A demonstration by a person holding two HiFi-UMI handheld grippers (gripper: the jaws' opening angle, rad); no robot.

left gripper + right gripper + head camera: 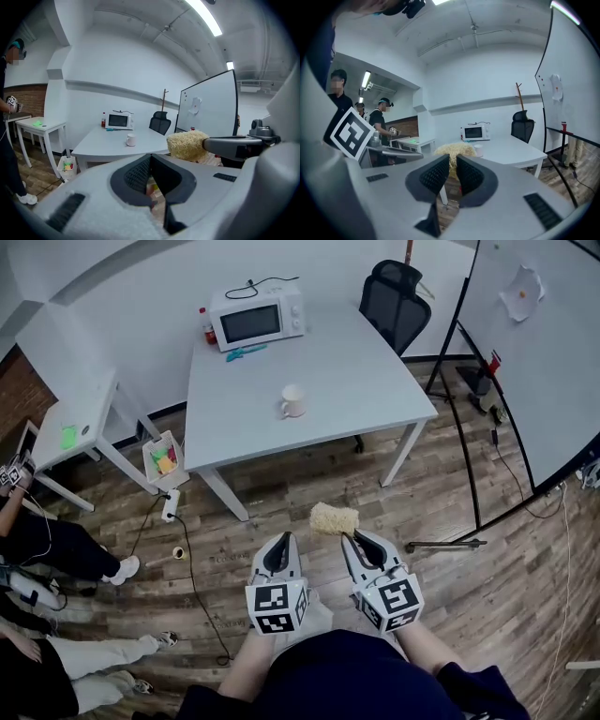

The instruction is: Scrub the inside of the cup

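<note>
A white cup [292, 401] stands upright near the middle of the white table [356, 362]; the left gripper view also shows the cup [131, 139], and in the right gripper view the cup [478, 150] is small. Both grippers hang over the wooden floor, well short of the table's front edge. My right gripper [354, 538] is shut on a yellow fibrous sponge [335, 518], which sticks out past its tips. The sponge [452, 152] shows just beyond the jaws. My left gripper [281, 542] is shut with nothing in it, beside the right one.
A microwave [255, 317], a red bottle [208, 326] and a teal tool [246, 352] sit at the table's far end. A black chair [396, 301] stands behind, and a whiteboard [534, 343] on a stand is at the right. To the left are a side table [80, 423], a bin [164, 460] and seated people [37, 540].
</note>
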